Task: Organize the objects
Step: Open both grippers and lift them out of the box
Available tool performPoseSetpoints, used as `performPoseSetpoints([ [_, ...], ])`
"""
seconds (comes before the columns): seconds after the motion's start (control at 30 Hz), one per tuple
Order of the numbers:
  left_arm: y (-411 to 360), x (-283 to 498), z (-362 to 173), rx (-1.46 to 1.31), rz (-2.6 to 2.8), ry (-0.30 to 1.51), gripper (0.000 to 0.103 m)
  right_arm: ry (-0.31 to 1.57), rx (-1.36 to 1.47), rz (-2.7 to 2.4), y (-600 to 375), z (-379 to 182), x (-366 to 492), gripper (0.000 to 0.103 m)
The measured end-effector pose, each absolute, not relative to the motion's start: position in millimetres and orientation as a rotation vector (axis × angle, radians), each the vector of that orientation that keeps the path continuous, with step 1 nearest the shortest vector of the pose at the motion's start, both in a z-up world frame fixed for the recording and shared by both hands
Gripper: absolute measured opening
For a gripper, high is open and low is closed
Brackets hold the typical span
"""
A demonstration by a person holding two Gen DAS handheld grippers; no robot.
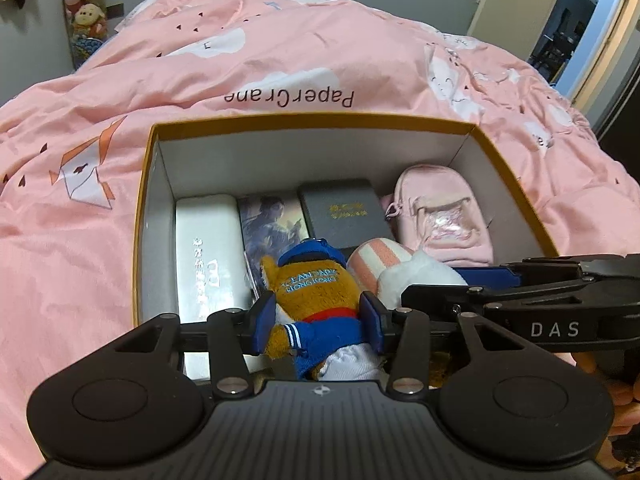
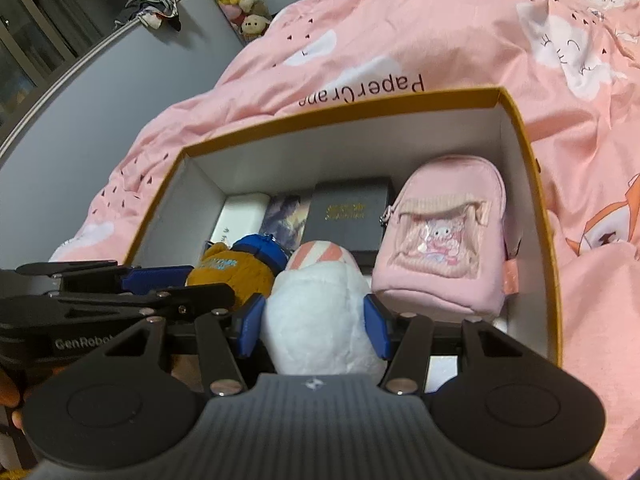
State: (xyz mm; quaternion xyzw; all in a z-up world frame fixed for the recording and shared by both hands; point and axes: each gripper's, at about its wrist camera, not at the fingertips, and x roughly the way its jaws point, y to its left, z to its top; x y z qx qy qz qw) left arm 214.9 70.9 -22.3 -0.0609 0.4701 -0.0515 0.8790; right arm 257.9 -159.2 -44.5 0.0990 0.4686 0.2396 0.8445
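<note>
Between our left gripper's [image 1: 318,326] pads sits the brown plush [image 1: 314,300], clenched; our right gripper [image 2: 316,326] clamps the white plush [image 2: 320,320]. Both hang over the box [image 1: 312,120], the pink pouch [image 2: 442,236] at two o'clock, ready to be tucked alongside.

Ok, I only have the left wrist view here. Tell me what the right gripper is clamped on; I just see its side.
Observer: The right gripper has its blue pads on both sides of a white plush toy.
Operator: Describe the front of the pink pouch; it's glare on my screen.
Observer: The pink pouch has a clear window showing a pink cartoon character.
Operator: Say what's right of the box, outside it.
Observer: Right of the box, the pink duvet carries an orange fox print.
</note>
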Motion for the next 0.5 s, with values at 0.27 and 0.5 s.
performPoseSetpoints([
  [0.27,71,212,-39,-0.115,-0.055,0.999,0.052,1.058,0.240,0.511,-156,-64,260,0.057],
  [0.5,71,212,-48,-0.109,-0.034,1.006,0.055,1.056,0.230,0.510,-153,-64,257,0.061],
])
